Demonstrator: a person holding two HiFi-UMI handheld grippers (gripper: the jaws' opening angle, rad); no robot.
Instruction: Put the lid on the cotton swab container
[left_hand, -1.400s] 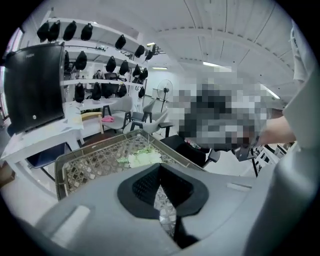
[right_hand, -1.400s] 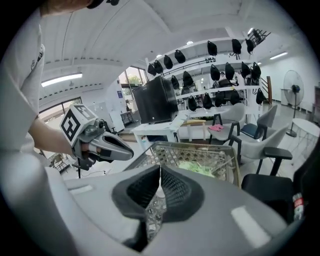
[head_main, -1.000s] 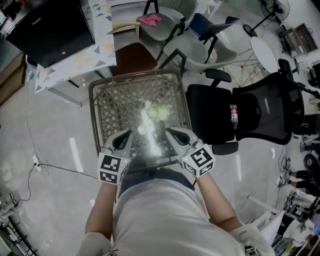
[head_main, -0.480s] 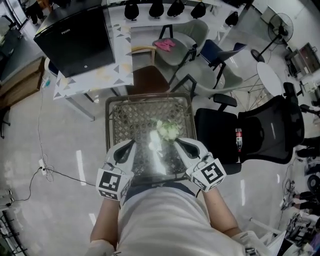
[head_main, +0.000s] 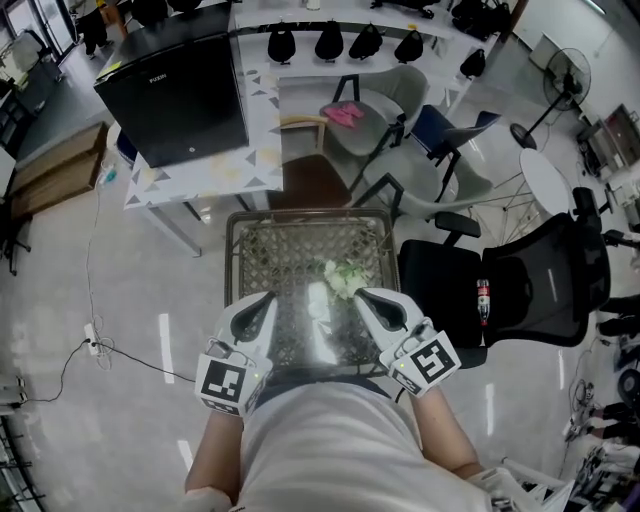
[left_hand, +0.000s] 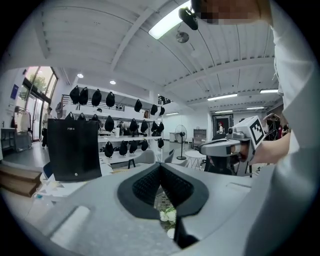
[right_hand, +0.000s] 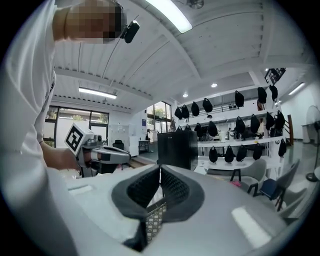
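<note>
Currently, far left: black cabinet (head_main: 185, 90) sits on a white patterned table (head_main: 262, 160), with a thin cable (head_main: 110, 345) trailing over the pale floor near left. Left gripper (head_main: 258, 306) is held over the near-left edge of the woven glass-top table (head_main: 243, 250), pointing away from the person. Its own view shows the dark pads pressed together at the tips, with nothing pinched between them. On the glass, right of centre toward the far side, lies a pale whitish-green cluster (head_main: 342, 278), with a strong glare patch just to its left. It's too washed out to tell whether that is the swab container, its lid or something else. The left gripper view catches the same pale lump low between the pads, lying on the table beyond the tips and not held. Right gripper (head_main: 374, 303) mirrors the left over the near-right edge, just near of the cluster and not touching it. Its jaws also meet at the tips and hold nothing; only the table's woven side shows below them. Black office chair (head_main: 540, 280) stands just right of the table, and a standing fan (head_main: 560, 75) is at far right.
</note>
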